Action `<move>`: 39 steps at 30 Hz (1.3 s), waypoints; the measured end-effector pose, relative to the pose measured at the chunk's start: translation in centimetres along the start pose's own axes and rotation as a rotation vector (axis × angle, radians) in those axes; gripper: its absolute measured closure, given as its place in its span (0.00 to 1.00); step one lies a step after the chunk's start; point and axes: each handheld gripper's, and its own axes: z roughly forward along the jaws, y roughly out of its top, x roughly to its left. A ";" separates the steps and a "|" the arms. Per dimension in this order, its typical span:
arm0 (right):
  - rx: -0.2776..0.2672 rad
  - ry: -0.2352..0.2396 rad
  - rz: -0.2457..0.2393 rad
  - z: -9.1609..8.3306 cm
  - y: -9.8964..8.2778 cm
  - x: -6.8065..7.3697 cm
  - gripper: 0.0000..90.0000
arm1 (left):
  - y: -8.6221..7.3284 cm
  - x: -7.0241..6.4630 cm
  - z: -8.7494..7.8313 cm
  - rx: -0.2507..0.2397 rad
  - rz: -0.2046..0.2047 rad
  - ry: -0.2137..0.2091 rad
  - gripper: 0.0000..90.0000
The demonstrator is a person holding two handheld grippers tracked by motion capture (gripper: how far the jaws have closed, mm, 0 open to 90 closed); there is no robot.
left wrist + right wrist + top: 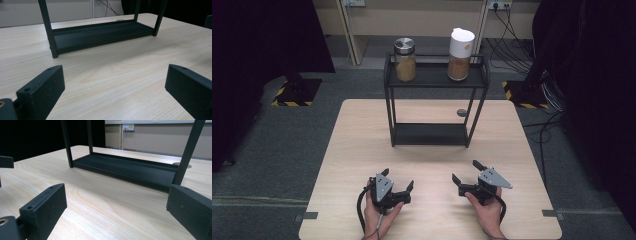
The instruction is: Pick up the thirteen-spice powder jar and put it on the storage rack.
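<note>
Left tool (398, 181) resting low on the desk (357, 145), jaws spread wide, gripping nothing. Rack (434, 132) standing mid-desk ahead, steel-lid jar (405, 60) and white-lid jar (460, 47) up top. Right tool (467, 172) likewise gaping, released, near the front edge.

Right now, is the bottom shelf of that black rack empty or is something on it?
Empty. The bottom shelf of the black rack is bare in both gripper views; the two jars stand on its top shelf.
</note>
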 end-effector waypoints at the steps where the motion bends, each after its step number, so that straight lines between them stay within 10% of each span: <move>1: 0.000 0.000 0.001 0.0 0.0 0.0 0.03 | 0.0 0.0 0.0 0.000 0.001 0.000 0.02; 39: 0.009 0.007 -0.008 0.1 0.2 0.0 0.03 | 0.0 0.0 0.0 0.003 0.000 0.000 0.02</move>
